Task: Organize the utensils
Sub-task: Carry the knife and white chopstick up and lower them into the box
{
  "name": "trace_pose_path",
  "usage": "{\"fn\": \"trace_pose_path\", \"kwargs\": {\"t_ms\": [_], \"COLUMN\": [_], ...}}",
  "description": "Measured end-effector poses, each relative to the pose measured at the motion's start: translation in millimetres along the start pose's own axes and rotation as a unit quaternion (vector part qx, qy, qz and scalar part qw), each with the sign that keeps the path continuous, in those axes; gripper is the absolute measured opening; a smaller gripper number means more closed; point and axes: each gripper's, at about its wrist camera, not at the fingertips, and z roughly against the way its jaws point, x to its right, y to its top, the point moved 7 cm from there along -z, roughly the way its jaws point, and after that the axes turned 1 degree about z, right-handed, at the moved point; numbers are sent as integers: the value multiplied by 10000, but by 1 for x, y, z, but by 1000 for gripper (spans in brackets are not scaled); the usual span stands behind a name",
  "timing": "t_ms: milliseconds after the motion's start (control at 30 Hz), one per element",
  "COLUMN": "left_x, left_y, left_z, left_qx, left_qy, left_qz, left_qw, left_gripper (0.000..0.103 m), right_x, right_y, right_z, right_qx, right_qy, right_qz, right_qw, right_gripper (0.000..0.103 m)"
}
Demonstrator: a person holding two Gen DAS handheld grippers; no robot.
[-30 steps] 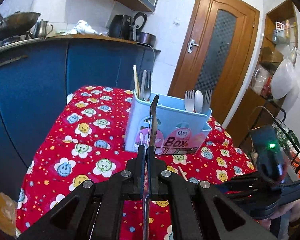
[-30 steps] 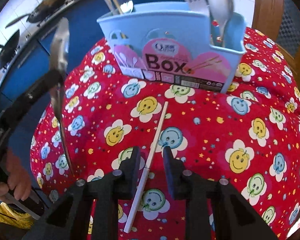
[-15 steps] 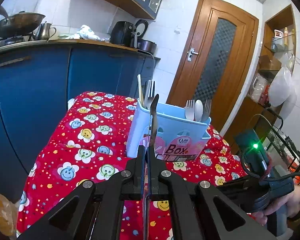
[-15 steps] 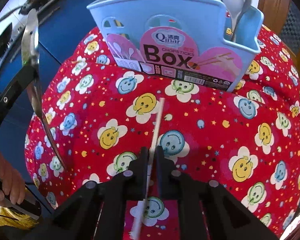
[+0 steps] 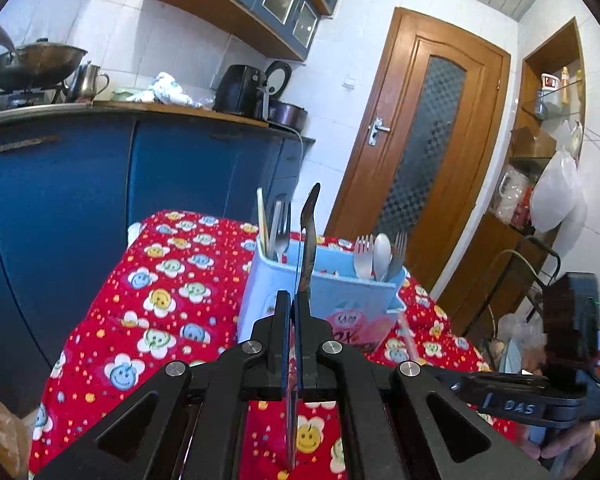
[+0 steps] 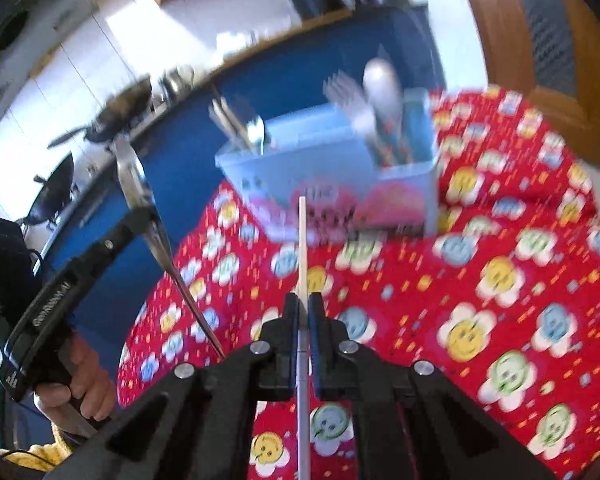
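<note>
Left hand-held gripper (image 5: pixel 296 300): clamped tight on a slim shiny steel utensil (image 5: pixel 309 232), held near upright, broad end up, thin end hanging below the pads. Cannot tell whether spoon or knife. Hovers in front of the pale blue plastic utensil box (image 5: pixel 260 292), clear of its rim.

Right hand-held gripper (image 6: pixel 303 308): closed on a thin, pale, straight chopstick (image 6: pixel 302 248), gripped partway along. Tip aimed at the box front; tail running back under the black fingers. Lifted off the cloth. Right view blurred.

Box standing toward the far end of the bench, under a red cloth printed with smiley-face flowers (image 5: pixel 168 300). Rectangular, smooth-walled, with cut-out holes and a pink label on the front. Left compartment: pale chopsticks and a steel fork (image 5: pixel 276 232), standing upright. Right compartment: two steel forks and a spoon (image 5: pixel 380 256), heads up. Middle stretch between them open at the top.

Open cloth on the near side of the box and to its left. Left bench edge dropping toward glossy blue cabinet fronts (image 5: pixel 60 220), near the bench. Beyond the far edge, a brown wooden door with patterned glass (image 5: pixel 432 152). To the right, a wire rack and shelves, close to the right-hand grip.
</note>
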Motion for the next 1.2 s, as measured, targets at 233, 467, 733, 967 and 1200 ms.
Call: {"fn": "trace_pose_path", "kwargs": {"t_ms": [233, 467, 733, 967, 1200], "left_x": [8, 17, 25, 21, 12], "left_y": [31, 74, 121, 124, 99], "left_z": [-10, -16, -31, -54, -78], "left_qx": [261, 651, 1211, 1266, 1020], "left_qy": [-17, 52, 224, 374, 463], "left_qz": [50, -70, -268, -263, -266], "left_qw": [9996, 9978, 9920, 9909, 9933], "left_gripper": [2, 2, 2, 2, 2], "right_x": [10, 11, 15, 17, 20], "right_y": [30, 39, 50, 65, 94], "right_z": [20, 19, 22, 24, 21], "right_qx": [810, 1140, 1416, 1654, 2129], "right_qy": [35, 61, 34, -17, -239], "right_qz": [70, 166, 318, 502, 710], "right_qw": [9967, 9933, 9894, 9849, 9742], "right_gripper": [6, 6, 6, 6, 6]}}
